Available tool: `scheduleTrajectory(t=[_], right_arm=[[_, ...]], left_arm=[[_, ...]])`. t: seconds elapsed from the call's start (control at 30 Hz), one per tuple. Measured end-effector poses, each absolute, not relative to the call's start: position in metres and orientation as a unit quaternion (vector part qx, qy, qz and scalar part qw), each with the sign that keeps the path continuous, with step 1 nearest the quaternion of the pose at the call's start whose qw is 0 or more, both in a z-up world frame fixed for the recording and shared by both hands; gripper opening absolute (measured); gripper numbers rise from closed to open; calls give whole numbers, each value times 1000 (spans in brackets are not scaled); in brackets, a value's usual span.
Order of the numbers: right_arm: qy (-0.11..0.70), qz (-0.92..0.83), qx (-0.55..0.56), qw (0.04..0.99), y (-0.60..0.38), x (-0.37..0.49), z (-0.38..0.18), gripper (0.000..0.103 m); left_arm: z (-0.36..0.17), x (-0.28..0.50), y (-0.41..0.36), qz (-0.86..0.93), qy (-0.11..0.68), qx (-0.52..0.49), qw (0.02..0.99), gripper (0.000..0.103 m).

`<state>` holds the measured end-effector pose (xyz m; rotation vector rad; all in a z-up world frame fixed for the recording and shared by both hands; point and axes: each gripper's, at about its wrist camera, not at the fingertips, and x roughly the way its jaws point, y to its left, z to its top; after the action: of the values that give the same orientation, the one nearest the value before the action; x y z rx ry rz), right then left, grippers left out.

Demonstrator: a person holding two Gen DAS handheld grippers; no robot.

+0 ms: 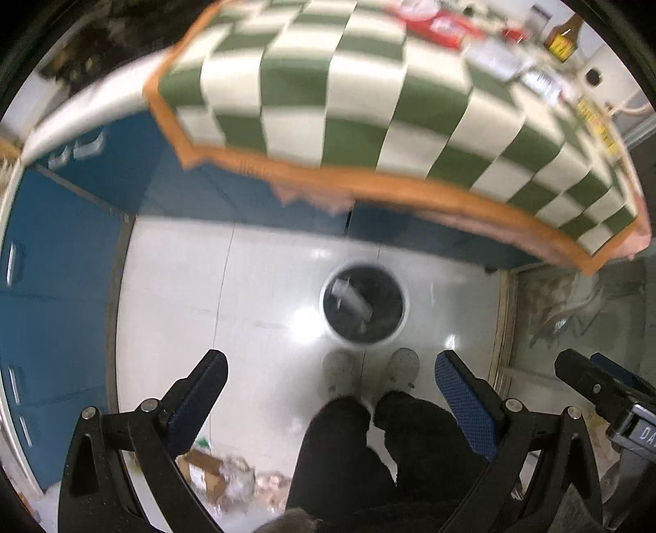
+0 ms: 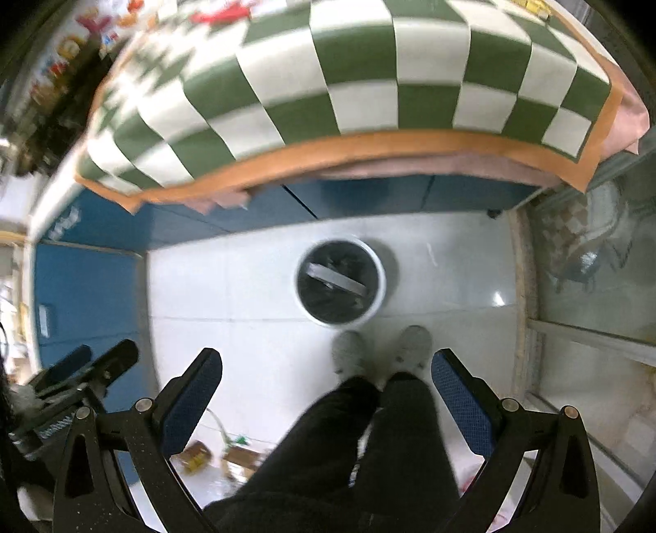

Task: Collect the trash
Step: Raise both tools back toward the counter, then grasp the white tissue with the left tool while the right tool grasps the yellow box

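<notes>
A round white bin (image 1: 402, 324) (image 2: 379, 295) with a black liner stands on the pale floor, and a flat grey piece of trash (image 1: 351, 300) (image 2: 337, 279) lies inside it. My left gripper (image 1: 330, 379) hangs high above the floor, open and empty, pointing down past the bin. Likewise my right gripper (image 2: 326, 375) is open with nothing between its blue-padded fingers. Each gripper shows at the edge of the other's view: the right gripper (image 1: 594, 381) and the left gripper (image 2: 88, 365). Wrappers and a brown bottle (image 1: 563, 37) sit on the green-and-white checked tablecloth (image 1: 328, 82) (image 2: 369, 69).
A person's black trouser legs (image 1: 369, 451) (image 2: 369, 451) and pale shoes (image 1: 404, 365) (image 2: 414, 342) stand just in front of the bin. Blue cabinets (image 1: 61, 266) (image 2: 82, 287) run along the left and under the table. Cardboard and wrapper scraps (image 1: 213, 479) (image 2: 213, 451) lie on the floor behind. A glass partition (image 2: 594, 266) is at right.
</notes>
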<state>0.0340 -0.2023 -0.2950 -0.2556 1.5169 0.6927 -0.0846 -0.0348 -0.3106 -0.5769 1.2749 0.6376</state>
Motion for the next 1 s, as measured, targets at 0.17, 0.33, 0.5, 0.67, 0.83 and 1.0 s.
scheduleTrajectory(t=[0.17,0.33,0.5,0.67,0.83,1.0], right_arm=[[618,322,-105,709,-199,99,-237,103],[577,298,-142,747,-203,199,-198,103],[575,271,-178,751,-205,327,-202,103],[585,279,-230,726,-183,441,-247,103],[591,309,-314,676,-135,495,-309,103],[602,317,-305,667,-123,527,-338,83]], left_arm=[[-248,-20,-29,310,527,-204,764,103],[-213,71,-36,279,504,-216,789,103],[-207,176,-43,255,508,-227,791,103],[-224,281,-34,247,535,-233,774,103],[-255,358,-13,259,568,-232,746,98],[-281,404,1,230,581,-262,735,87]])
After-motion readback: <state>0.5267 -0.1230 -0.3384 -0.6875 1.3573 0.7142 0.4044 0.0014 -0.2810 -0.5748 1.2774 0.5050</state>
